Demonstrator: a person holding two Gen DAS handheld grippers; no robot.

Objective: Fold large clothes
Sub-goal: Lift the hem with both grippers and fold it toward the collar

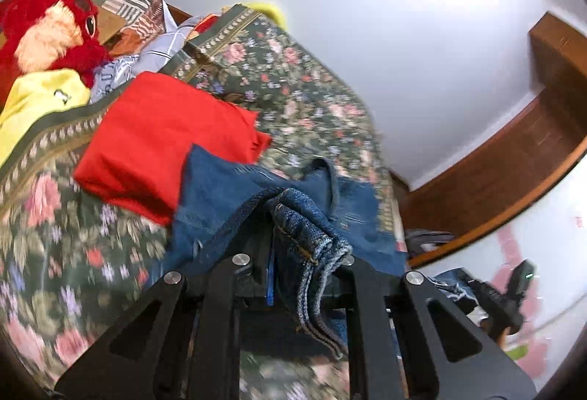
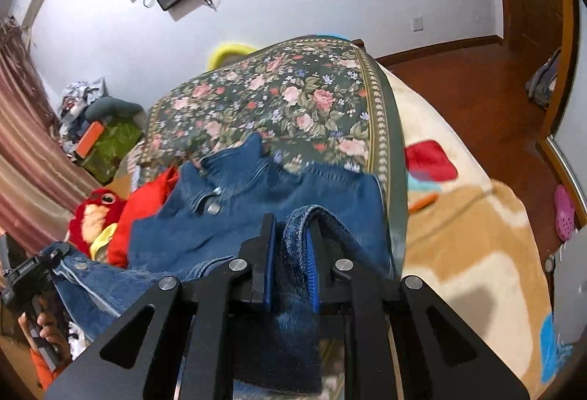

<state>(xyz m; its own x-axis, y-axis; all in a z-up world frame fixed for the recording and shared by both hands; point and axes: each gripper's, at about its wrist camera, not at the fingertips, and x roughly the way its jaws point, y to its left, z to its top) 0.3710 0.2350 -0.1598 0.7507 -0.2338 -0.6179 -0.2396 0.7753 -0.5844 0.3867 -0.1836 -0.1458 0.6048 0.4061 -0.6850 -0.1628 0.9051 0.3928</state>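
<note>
A blue denim jacket point(image 2: 256, 202) with metal buttons hangs between my two grippers above the floral bedspread point(image 2: 293, 99). My right gripper point(image 2: 291, 235) is shut on a thick folded edge of the denim. My left gripper point(image 1: 304, 235) is shut on a hem of the same jacket point(image 1: 227, 194), and the cloth drapes forward onto the bed point(image 1: 312, 99). The left gripper also shows in the right wrist view point(image 2: 33, 271), held by a hand at the lower left. The right gripper shows small in the left wrist view point(image 1: 513, 293).
A folded red garment point(image 1: 165, 139) lies on the bed beside the jacket. A red plush toy point(image 1: 55, 29) and yellow cloth point(image 1: 36, 99) lie at the bed's far side. A cream blanket point(image 2: 458, 216) covers the right part. The wooden floor point(image 2: 477, 77) lies beyond.
</note>
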